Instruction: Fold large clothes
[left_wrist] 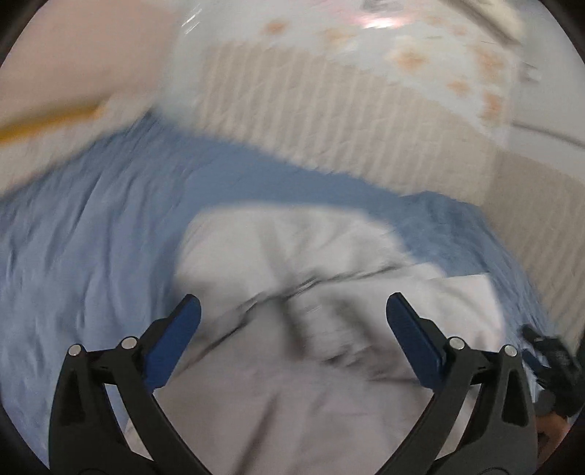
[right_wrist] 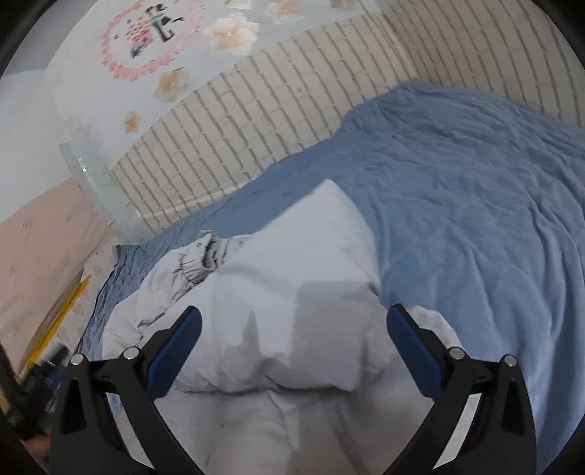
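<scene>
A white garment [left_wrist: 292, 329] with grey print lies partly folded on a blue bedspread [left_wrist: 91, 237]. The left wrist view is motion-blurred. My left gripper [left_wrist: 292, 310] is open and empty, held just above the garment. In the right wrist view the same garment [right_wrist: 292, 274] shows a folded-over panel and a ribbed cuff [right_wrist: 197, 263] at its left. My right gripper [right_wrist: 292, 321] is open and empty above the garment's near part. The other gripper [left_wrist: 552, 361] shows at the left view's right edge.
The blue bedspread [right_wrist: 457, 201] covers the bed and runs up to a cream brick-pattern wall [right_wrist: 256, 109]. A floral wall panel [right_wrist: 226, 33] is above it. Yellow and dark items [right_wrist: 51, 329] lie beside the bed at the left.
</scene>
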The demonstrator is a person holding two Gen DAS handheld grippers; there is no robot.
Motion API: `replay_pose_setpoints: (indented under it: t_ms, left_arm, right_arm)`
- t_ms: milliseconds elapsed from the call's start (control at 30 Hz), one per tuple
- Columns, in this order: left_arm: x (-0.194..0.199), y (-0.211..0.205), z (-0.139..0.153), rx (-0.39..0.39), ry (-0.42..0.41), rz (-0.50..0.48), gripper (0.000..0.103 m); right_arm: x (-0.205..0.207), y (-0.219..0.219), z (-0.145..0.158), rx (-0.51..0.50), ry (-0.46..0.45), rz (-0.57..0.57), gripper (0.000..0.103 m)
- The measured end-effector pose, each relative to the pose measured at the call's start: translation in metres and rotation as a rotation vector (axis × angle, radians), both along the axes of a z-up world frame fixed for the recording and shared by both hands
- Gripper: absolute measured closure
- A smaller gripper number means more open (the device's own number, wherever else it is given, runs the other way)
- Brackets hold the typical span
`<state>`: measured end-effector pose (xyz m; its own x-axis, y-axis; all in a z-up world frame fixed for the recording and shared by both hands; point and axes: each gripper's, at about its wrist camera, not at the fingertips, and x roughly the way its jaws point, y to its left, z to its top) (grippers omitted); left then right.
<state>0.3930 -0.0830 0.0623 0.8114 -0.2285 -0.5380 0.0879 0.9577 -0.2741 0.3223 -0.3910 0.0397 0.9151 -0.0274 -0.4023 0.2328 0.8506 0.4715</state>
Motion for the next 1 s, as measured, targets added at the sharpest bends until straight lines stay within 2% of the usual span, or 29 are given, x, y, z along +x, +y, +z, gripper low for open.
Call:
replay_pose_setpoints:
  t_ms: [33, 100, 167, 200, 267, 300, 367, 433, 467, 500, 533, 600, 633, 667, 700, 833, 900, 1000]
  left_arm:
    - [0.004, 0.016, -0.009, -0.028, 0.034, 0.024, 0.003]
    - [-0.002, 0.050, -0.025, -0.046, 0.048, 0.051, 0.003]
    - [-0.013, 0.066, -0.038, -0.044, 0.029, 0.060, 0.003]
    - [-0.014, 0.074, -0.037, -0.042, 0.019, 0.060, 0.003]
    - [-0.013, 0.079, -0.040, -0.040, 0.031, 0.072, 0.003]
    - [-0.025, 0.086, -0.056, -0.051, 0.039, 0.064, 0.003]
    - [-0.024, 0.093, -0.056, -0.065, 0.053, 0.060, 0.003]
    - [-0.022, 0.093, -0.064, -0.075, 0.059, 0.063, 0.003]
    - [-0.020, 0.091, -0.068, -0.067, 0.073, 0.074, 0.003]
    - [-0.020, 0.095, -0.075, -0.060, 0.087, 0.086, 0.003]
    - [-0.018, 0.098, -0.079, -0.062, 0.099, 0.091, 0.003]
    - [-0.016, 0.103, -0.086, -0.085, 0.122, 0.094, 0.003]
    - [-0.016, 0.106, -0.087, -0.093, 0.125, 0.099, 0.003]
    - [-0.016, 0.111, -0.087, -0.101, 0.124, 0.109, 0.003]
    - [-0.018, 0.115, -0.085, -0.102, 0.118, 0.124, 0.003]
    - [-0.026, 0.130, -0.077, -0.147, 0.085, 0.188, 0.003]
    - [-0.028, 0.132, -0.076, -0.181, 0.084, 0.189, 0.003]
    - [-0.031, 0.126, -0.071, -0.170, 0.076, 0.161, 0.003]
  right_arm:
    - [0.005, 0.006, 0.003, -0.020, -0.007, 0.016, 0.002]
    - [0.019, 0.019, 0.012, -0.069, -0.020, 0.056, 0.002]
    - [0.043, 0.037, 0.023, -0.120, -0.009, 0.112, 0.002]
    - [0.057, 0.044, 0.028, -0.122, 0.000, 0.127, 0.002]
    - [0.099, 0.056, 0.040, -0.057, -0.007, 0.192, 0.003]
    - [0.121, 0.061, 0.044, -0.041, 0.008, 0.220, 0.006]
    - [0.168, 0.078, 0.049, -0.109, 0.098, 0.253, 0.011]
    - [0.213, 0.108, 0.048, -0.290, 0.217, 0.297, 0.019]
    - [0.227, 0.116, 0.044, -0.326, 0.258, 0.309, 0.020]
    - [0.239, 0.120, 0.039, -0.325, 0.293, 0.322, 0.026]
    - [0.252, 0.120, 0.032, -0.276, 0.322, 0.338, 0.040]
    - [0.261, 0.113, 0.021, -0.142, 0.316, 0.362, 0.054]
    - [0.262, 0.111, 0.017, -0.100, 0.312, 0.377, 0.067]
    - [0.261, 0.108, 0.019, -0.100, 0.305, 0.382, 0.076]
    - [0.255, 0.108, 0.025, -0.122, 0.281, 0.379, 0.098]
    - [0.202, 0.103, 0.077, -0.183, 0.088, 0.372, 0.099]
    - [0.164, 0.105, 0.106, -0.292, -0.002, 0.350, 0.099]
    - [0.116, 0.090, 0.132, -0.309, -0.084, 0.319, 0.099]
